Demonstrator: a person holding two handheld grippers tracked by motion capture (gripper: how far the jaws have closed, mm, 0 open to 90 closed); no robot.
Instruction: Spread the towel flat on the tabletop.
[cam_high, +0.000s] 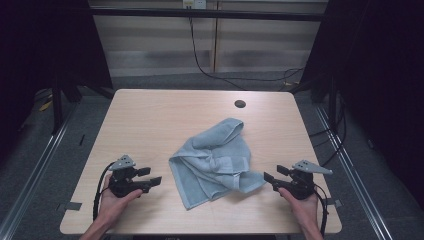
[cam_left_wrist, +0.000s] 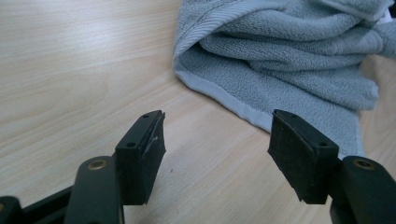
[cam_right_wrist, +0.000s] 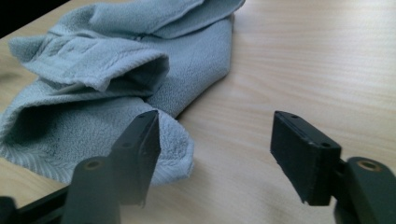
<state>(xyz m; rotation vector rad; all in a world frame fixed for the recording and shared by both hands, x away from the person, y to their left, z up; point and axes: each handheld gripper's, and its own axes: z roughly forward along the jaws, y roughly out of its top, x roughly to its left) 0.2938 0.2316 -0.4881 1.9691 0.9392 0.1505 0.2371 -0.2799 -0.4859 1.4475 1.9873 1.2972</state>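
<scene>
Far left on the pale wooden table (cam_high: 150, 115): left hand (cam_high: 114, 201) wrapped around the left gripper (cam_high: 151, 177), resting near the front edge, jaws pointing right toward the cloth and spread wide apart with only bare tabletop between them. Grey three-cornered plate on top, black cable looping back beside the wrist. Seen along that gripper's own jaws (cam_left_wrist: 217, 149): hemmed edge of the cloth lying just ahead, near but not touching either pad.

Centre of the table: light blue-grey towel (cam_high: 216, 162), crumpled and loosely folded over itself (one lobe reaching toward the far side, a flat corner toward the front edge). Beyond it, toward the far edge, a small dark round hole (cam_high: 240, 104) in the tabletop.

Right: right hand (cam_high: 305, 207) holding the right gripper (cam_high: 273, 176), jaws aimed left at the towel and likewise held wide apart, gripping nothing. Along its jaws (cam_right_wrist: 215, 149): nearest towel corner (cam_right_wrist: 177, 149) just beside one jaw, contact impossible to tell; the other jaw over bare wood.
</scene>
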